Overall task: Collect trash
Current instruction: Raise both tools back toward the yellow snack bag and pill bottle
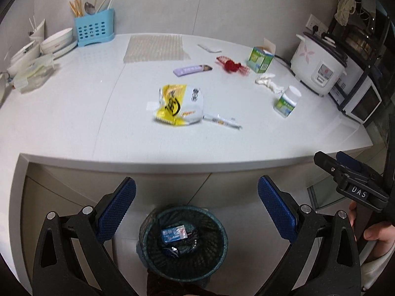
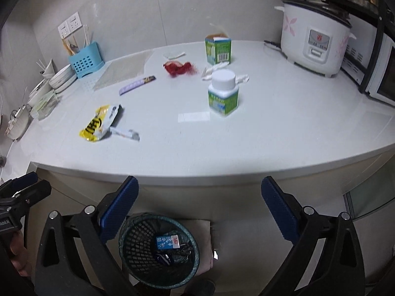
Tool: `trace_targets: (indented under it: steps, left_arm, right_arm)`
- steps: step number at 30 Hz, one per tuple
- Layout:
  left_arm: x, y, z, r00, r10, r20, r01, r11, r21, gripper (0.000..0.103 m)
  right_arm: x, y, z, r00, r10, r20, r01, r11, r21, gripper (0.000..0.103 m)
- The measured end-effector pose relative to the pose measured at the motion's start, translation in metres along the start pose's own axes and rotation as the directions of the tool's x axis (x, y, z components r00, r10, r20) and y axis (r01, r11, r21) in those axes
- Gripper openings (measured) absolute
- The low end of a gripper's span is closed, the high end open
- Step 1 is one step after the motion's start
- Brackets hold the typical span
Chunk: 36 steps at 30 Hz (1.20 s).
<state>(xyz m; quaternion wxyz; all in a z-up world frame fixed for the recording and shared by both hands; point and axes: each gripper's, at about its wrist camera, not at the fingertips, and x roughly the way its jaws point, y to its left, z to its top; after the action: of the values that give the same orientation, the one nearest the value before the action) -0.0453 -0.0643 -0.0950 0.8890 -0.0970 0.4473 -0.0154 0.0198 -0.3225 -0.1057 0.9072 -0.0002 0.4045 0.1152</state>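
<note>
Both grippers hang open and empty in front of the white counter point(image 1: 74, 123), above a dark mesh bin point(image 1: 183, 243) on the floor that holds a blue packet point(image 2: 167, 242). My left gripper point(image 1: 196, 197) and right gripper point(image 2: 199, 197) have nothing between their blue pads. On the counter lie a yellow-white snack bag point(image 1: 179, 104), a thin wrapper point(image 1: 222, 120), a purple wrapper point(image 1: 192, 69), red netting point(image 1: 232, 65), crumpled tissue point(image 1: 267, 81), a green-white pill bottle point(image 2: 223, 93) and an open green carton point(image 2: 218, 50).
A white rice cooker point(image 2: 316, 39) and an oven point(image 1: 358, 98) stand at the right. A blue utensil holder point(image 1: 95, 28), stacked bowls point(image 1: 58, 42) and a textured mat point(image 1: 155, 48) sit at the back left. The right gripper's body and a hand point(image 1: 377, 231) show at the left wrist view's edge.
</note>
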Motion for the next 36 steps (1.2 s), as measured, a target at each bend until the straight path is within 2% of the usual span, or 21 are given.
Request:
trace_targets:
  steps: [9,20,30,36]
  left_arm:
    - [-0.009,-0.004,0.038,0.999,0.010,0.037,-0.010,1.000,0.007,0.097]
    - [0.008,0.006,0.079,0.999,0.031,0.032,-0.031,1.000,-0.006,0.097]
    - [0.046,0.016,0.096,0.998,0.049,-0.027,-0.049,0.999,-0.007,0.097]
    - [0.085,0.021,0.101,0.994,0.069,-0.089,-0.069,0.998,0.005,0.097]
  right_arm:
    - [-0.012,-0.007,0.042,0.998,-0.025,0.057,0.025,1.000,0.005,0.095]
    - [0.005,-0.014,0.089,0.996,-0.061,0.063,0.059,0.998,0.029,0.095]
    - [0.041,-0.025,0.107,0.996,-0.091,0.019,0.090,0.993,0.078,0.095]
    - [0.064,-0.032,0.110,0.990,-0.139,-0.010,0.139,0.985,0.105,0.095]
